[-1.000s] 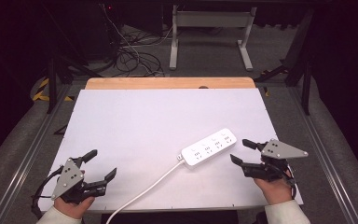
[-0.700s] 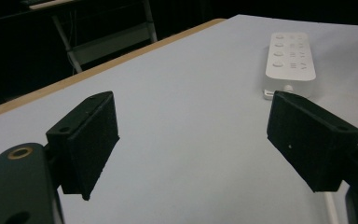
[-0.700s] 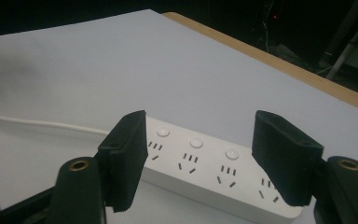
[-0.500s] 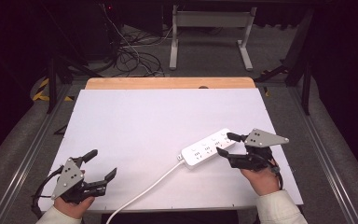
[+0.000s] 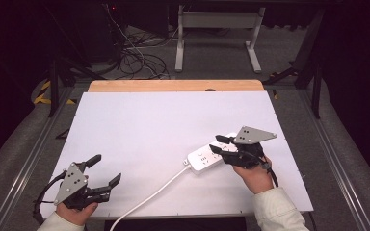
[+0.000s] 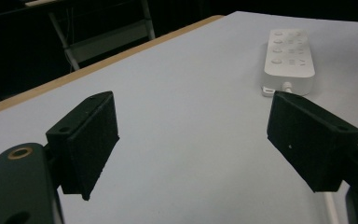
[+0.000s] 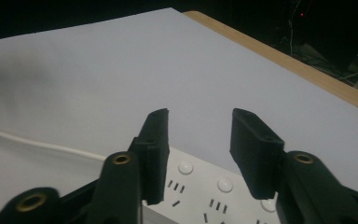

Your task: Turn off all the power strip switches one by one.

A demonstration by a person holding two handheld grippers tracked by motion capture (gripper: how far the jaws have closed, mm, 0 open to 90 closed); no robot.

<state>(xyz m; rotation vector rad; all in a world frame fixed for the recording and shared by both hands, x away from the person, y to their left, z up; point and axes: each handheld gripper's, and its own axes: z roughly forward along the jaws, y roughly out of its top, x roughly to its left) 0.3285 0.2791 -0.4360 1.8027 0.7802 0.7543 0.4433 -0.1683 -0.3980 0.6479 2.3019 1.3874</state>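
A white power strip [image 5: 203, 158] lies flat on the white table top [image 5: 149, 120], right of centre, and its white cable [image 5: 149, 195] runs toward the near edge. My right gripper [image 5: 215, 143] hovers over the strip's right end, open, with nothing between its fingers. In the right gripper view the strip [image 7: 214, 193] with its buttons and sockets lies just under the right gripper [image 7: 200, 115], and the cable [image 7: 37, 144] trails left. Near the front left corner my left gripper [image 5: 107, 168] is wide open and holds nothing. In the left gripper view the left gripper [image 6: 191, 100] points toward the strip [image 6: 289, 58] farther off.
A wooden strip [image 5: 173, 85] edges the table's far side. Beyond it on the floor lie dark cables [image 5: 135, 57] and the legs of a metal frame [image 5: 217, 21]. Metal rails [image 5: 29, 154] run along both sides of the table.
My right gripper has moved left from beside the power strip to over its right end. The left gripper has stayed in place.
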